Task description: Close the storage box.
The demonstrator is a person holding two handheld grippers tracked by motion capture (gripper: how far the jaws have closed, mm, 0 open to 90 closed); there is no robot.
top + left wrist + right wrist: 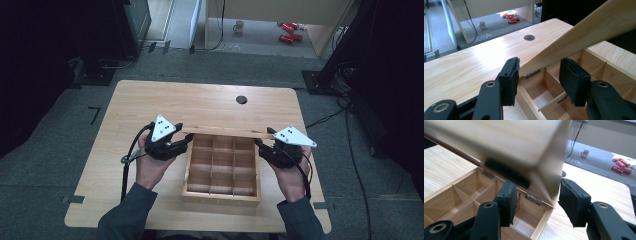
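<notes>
We see the wooden divider box (pixel 222 172) with bare compartments on the desk (pixel 150 100), its hinged lid (pixel 225 131) raised between both wide-spread tools: left tool (pixel 186 141), right tool (pixel 260 145).

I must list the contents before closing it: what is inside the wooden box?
The wooden box holds only thin dividers forming compartments; those visible are bare wood. The raised lid hides part of the back row from above, and the left gripper view shows a dark, unclear item in one compartment.
</notes>
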